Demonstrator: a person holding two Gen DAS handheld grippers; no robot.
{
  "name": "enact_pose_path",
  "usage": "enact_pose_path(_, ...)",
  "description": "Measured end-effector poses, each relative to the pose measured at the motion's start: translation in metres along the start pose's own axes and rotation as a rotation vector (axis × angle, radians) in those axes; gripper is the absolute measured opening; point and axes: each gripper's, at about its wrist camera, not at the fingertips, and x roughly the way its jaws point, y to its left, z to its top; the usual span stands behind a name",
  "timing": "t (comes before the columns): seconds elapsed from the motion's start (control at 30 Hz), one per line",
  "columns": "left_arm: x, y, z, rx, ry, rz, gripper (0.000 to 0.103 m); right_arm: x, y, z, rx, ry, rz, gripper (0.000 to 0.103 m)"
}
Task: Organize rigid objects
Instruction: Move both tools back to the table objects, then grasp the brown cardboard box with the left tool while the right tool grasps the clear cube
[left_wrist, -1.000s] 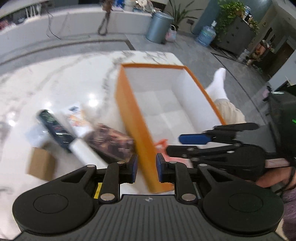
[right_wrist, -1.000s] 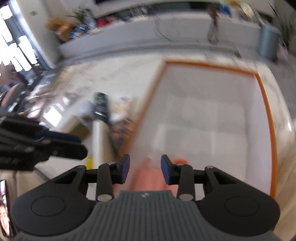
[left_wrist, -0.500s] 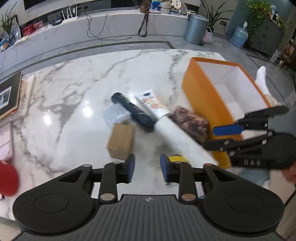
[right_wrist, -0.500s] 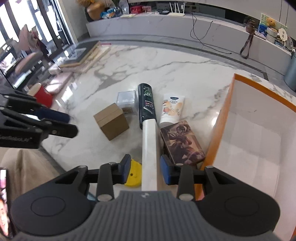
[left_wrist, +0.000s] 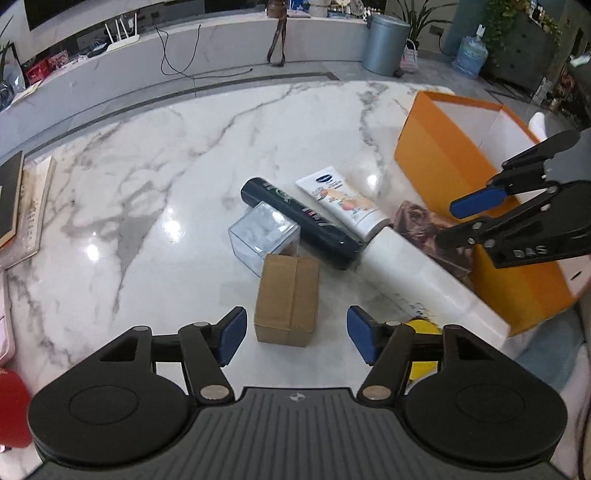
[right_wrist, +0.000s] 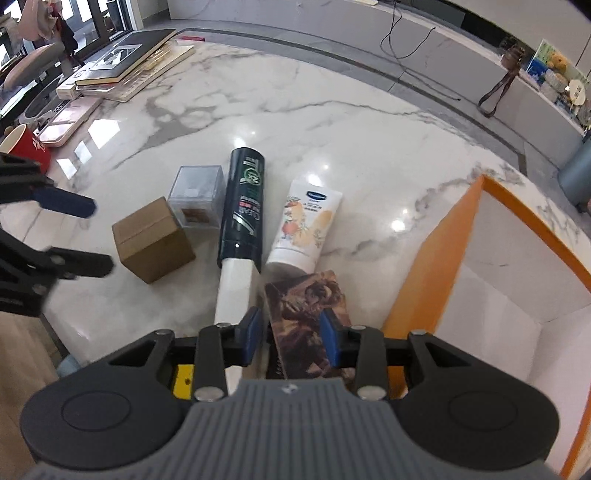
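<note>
While checking the left wrist view, found left gripper (left_wrist: 293, 336) spread wide and holding nothing. Noted small cardboard box (left_wrist: 288, 299) just ahead of its fingertips, lined up with the gap, resting on marble table (left_wrist: 147, 177). Recorded clear plastic cube (left_wrist: 264, 236) just beyond that box, touching dark bottle (left_wrist: 299, 221) lying farther ahead. Recorded white tube (left_wrist: 341, 201) beside the bottle to the right, and long white pack (left_wrist: 417, 273) ahead and right, running toward orange bin (left_wrist: 443, 177) at far right. Saw yellow item (left_wrist: 424, 332) partly hidden behind the right-hand finger; could not identify.

Turning to the right wrist view, found right gripper (right_wrist: 291, 336) part-way apart, jaws straddling printed box (right_wrist: 308, 295) directly beneath and ahead. Could not confirm pad contact with its sides; treated as not yet clamped. Placed orange bin immediately right of this gripper, open-topped, white inside.

Judged printed box stiff, light and flat-sided. Recommended a square hold across the two long sides near mid-length. Judged its glossy surface liable to slip under a weak squeeze. Judged cardboard box light and rigid but crushable under a hard one; best gripped across opposite plain faces, away from the flap seam. Rated bottle and tube round and likely to roll; tube probably soft-walled, better held near the cap.
</note>
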Motion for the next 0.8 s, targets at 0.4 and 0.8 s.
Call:
enact_pose_path(0.4,0.044,0.006,0.01,-0.043,0.083,0.011,0.056,0.021,0.028,0.032,-0.016,-0.041,0.094,0.037)
enact_pose_path(0.8,0.028,0.057,-0.004,-0.161,0.128,0.095,0.053,0.057,0.065,0.073,-0.003,-0.099,0.13,0.046)
